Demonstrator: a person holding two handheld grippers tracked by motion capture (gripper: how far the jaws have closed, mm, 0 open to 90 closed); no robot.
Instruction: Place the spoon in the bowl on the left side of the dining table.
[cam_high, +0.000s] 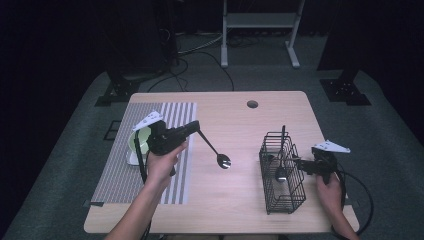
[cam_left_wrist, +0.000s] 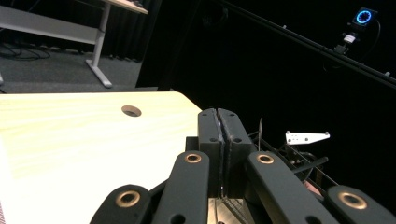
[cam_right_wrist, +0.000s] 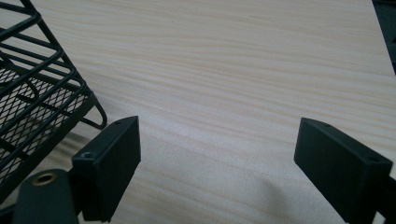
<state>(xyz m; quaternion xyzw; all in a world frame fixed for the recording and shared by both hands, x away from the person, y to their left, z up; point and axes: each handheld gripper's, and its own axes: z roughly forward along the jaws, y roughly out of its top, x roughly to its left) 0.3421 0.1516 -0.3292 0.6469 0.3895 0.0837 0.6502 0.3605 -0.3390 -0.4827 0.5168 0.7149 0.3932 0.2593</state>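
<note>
L gripper (cam_high: 199, 131) is up over the desk (cam_high: 235, 200), fingers (cam_left_wrist: 208, 135) pressed together, pinching the thin handle end of a black spoon (cam_high: 216, 150). In the high view the spoon slants down and to the right from the fingers, bowl end low, hanging near mid-desk, between the striped mat (cam_high: 125, 175) and the wire basket (cam_high: 282, 172). Can't tell if the bowl touches the wood.

In the L gripper view the closed fingers point across the desk twd the cable hole (cam_left_wrist: 131, 110), w/ the basket's wires just past them on the right.

R gripper (cam_high: 300, 163) sits right beside the basket's right wall, low at the desk. Its fingers (cam_right_wrist: 109, 163) are spread wide, bare wood between them, nothing pinched; the basket's corner is just left of the near finger in its own view. Basket stands upright w/ dark utensils (cam_high: 281, 155) inside, handles poking up.

Green bowl (cam_high: 136, 141) rests on the mat, partly behind the L gripper.
</note>
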